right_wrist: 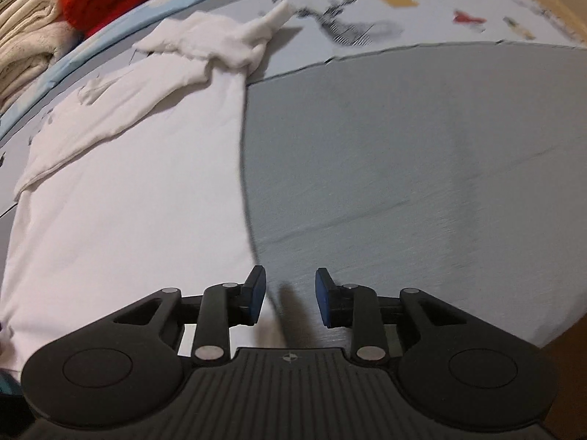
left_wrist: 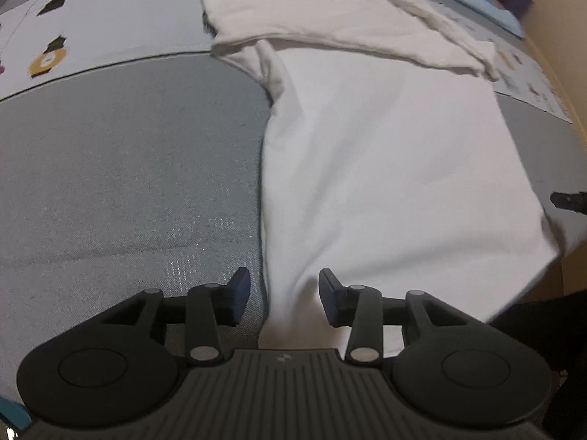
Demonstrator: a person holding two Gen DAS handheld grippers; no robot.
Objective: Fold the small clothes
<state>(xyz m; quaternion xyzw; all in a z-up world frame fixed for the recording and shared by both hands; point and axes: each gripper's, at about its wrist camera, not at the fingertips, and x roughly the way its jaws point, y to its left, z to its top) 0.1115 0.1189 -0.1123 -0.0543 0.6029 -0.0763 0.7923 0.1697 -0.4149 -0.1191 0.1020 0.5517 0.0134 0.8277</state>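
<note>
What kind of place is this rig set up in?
Probably a home floor or play area: a grey padded mat bordered by a printed children's play mat, a white cotton T-shirt spread for folding, and piled red and cream laundry nearby.

light: soft, even | blur: slight motion smear | edges: fisheye-bent, dark corners

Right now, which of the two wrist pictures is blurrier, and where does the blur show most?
Right wrist view: blurrier, the printed mat border at the far edge smeared and the white cotton garment soft-edged. Left wrist view: sharper, the grey woven mat keeps its texture; both bend straight lines, fisheye.
</note>
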